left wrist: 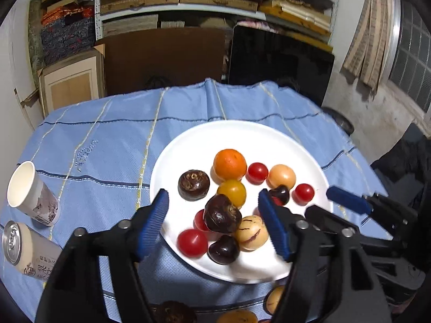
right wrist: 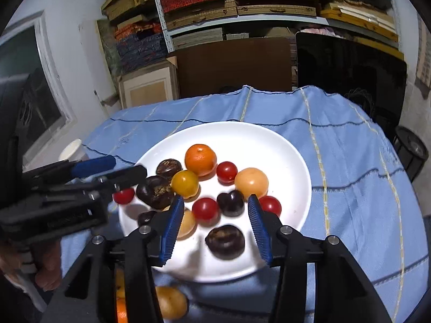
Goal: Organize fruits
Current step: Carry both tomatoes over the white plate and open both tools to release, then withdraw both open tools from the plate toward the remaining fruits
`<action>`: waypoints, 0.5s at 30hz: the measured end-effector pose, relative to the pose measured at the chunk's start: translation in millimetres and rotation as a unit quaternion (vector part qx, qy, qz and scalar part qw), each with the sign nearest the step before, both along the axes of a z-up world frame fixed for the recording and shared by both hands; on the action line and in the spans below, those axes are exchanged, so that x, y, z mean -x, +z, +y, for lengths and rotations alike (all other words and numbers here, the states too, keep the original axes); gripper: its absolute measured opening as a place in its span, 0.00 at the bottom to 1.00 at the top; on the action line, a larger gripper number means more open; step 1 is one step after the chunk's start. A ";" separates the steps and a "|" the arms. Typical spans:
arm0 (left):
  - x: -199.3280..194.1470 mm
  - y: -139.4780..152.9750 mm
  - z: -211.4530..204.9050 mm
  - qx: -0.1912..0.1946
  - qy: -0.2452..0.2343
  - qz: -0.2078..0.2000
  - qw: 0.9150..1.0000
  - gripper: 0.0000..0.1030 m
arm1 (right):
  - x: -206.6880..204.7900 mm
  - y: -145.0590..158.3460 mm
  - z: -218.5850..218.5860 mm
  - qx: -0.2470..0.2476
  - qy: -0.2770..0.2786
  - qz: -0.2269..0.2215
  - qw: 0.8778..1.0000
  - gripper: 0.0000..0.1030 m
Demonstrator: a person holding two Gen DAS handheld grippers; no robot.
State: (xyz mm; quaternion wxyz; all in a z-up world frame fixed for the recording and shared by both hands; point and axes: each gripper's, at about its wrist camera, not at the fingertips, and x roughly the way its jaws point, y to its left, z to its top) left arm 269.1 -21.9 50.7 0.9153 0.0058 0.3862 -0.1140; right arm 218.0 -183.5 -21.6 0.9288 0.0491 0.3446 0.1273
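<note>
- Up close in the left wrist view, the left gripper [left wrist: 212, 215] has its fingers spread, pinching nothing, above a white plate [left wrist: 188, 145] of fruits: an orange [left wrist: 229, 163], red tomatoes, dark chestnuts.
- Right wrist view: the right gripper [right wrist: 214, 224] also has its fingers spread and empty over the plate on the blue-clothed tabletop [right wrist: 350, 161].

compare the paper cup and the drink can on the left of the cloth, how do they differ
The paper cup is white with an open mouth and looks empty inside; the drink can has a sealed metal top, its pull tab unlifted. The cup tapers toward its base; the can is straight-sided. The cup sits farther back, the can nearer the camera. Both stand on the blue cloth, left of the plate, and carry printed designs.
</note>
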 end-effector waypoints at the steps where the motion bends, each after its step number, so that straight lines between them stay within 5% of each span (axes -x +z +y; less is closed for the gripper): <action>1: 1.8 0.5 1.4 -0.004 0.002 0.000 1.000 0.66 | 4.0 0.6 -1.0 -0.001 -0.001 0.000 1.000 0.49; 5: 13.4 -0.6 9.0 0.007 0.008 0.015 1.000 0.66 | 29.2 4.6 -10.7 -0.021 -0.007 -0.003 1.000 0.62; 15: 74.4 4.4 23.8 0.012 0.010 0.015 1.000 0.67 | 93.8 4.1 -19.8 -0.030 -0.011 -0.001 0.999 0.63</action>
